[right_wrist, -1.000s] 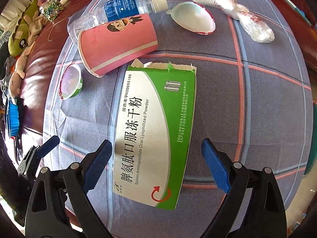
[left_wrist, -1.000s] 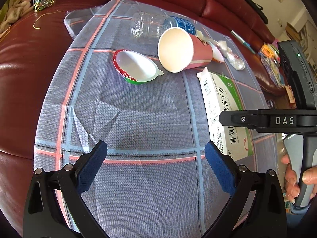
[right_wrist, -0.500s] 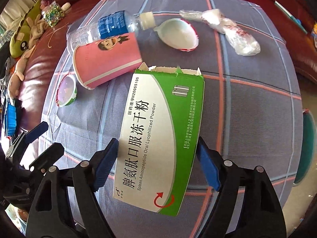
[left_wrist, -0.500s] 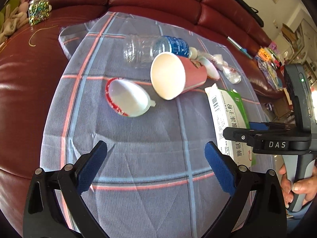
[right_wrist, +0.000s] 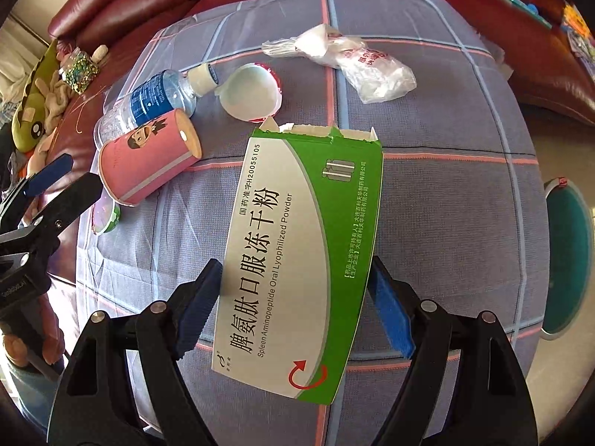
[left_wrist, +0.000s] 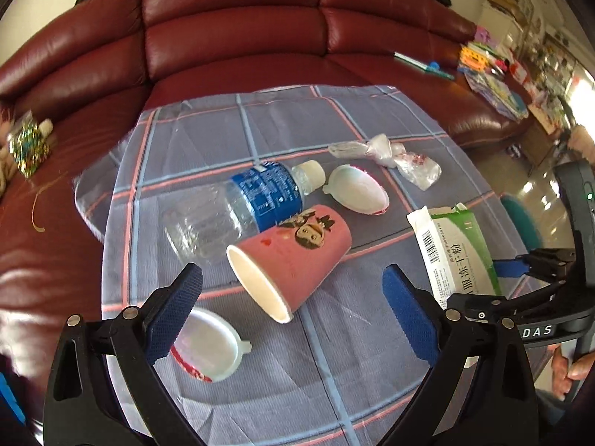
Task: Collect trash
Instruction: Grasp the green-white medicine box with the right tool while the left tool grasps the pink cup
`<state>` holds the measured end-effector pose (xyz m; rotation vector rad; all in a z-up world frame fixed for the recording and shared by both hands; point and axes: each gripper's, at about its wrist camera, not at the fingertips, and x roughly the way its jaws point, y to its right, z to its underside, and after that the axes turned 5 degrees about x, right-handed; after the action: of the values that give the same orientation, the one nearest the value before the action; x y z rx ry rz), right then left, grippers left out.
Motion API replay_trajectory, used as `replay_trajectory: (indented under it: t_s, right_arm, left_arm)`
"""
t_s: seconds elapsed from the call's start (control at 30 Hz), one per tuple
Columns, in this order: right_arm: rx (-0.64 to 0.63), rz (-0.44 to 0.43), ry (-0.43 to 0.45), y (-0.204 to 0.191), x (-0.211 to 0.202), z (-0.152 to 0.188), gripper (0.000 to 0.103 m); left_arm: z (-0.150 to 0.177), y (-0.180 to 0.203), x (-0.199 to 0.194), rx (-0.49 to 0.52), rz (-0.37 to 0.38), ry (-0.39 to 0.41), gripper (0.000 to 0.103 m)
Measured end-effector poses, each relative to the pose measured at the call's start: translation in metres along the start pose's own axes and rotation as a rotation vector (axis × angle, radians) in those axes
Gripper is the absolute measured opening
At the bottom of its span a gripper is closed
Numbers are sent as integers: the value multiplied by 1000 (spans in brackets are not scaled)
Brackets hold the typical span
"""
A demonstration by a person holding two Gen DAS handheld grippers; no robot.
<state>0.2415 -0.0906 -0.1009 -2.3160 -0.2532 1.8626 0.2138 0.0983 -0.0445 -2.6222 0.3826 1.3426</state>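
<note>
Plainly, the right tongs (right_wrist: 293, 301) pinch the medicine box (right_wrist: 297, 260); its hollow walls could buckle and slip. The left tongs (left_wrist: 293, 304) gape empty.

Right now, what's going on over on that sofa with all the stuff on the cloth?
A person with a gripper in each hand is collecting trash off a checked cloth. The right gripper is clamped on a green and white medicine box. The left gripper hangs open above a tipped pink paper cup; the plastic bottle lies untouched.
</note>
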Motion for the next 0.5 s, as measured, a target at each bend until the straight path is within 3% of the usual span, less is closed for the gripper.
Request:
replay_trajectory:
  t_s: [0.17, 0.3, 0.4, 0.5]
  right_arm:
    - [35, -35, -15, 14, 4, -4, 75]
    - [50, -55, -19, 23, 7, -5, 75]
    - [57, -64, -20, 28, 8, -5, 75]
    - [62, -74, -20, 32, 9, -5, 75]
  left_arm:
    - [-19, 5, 29, 91, 17, -45, 97]
    - [-15, 2, 48, 102, 35, -118, 81]
    - [-6, 9, 48, 122, 33, -131, 80]
    - [0, 16, 42, 92, 119, -148, 80]
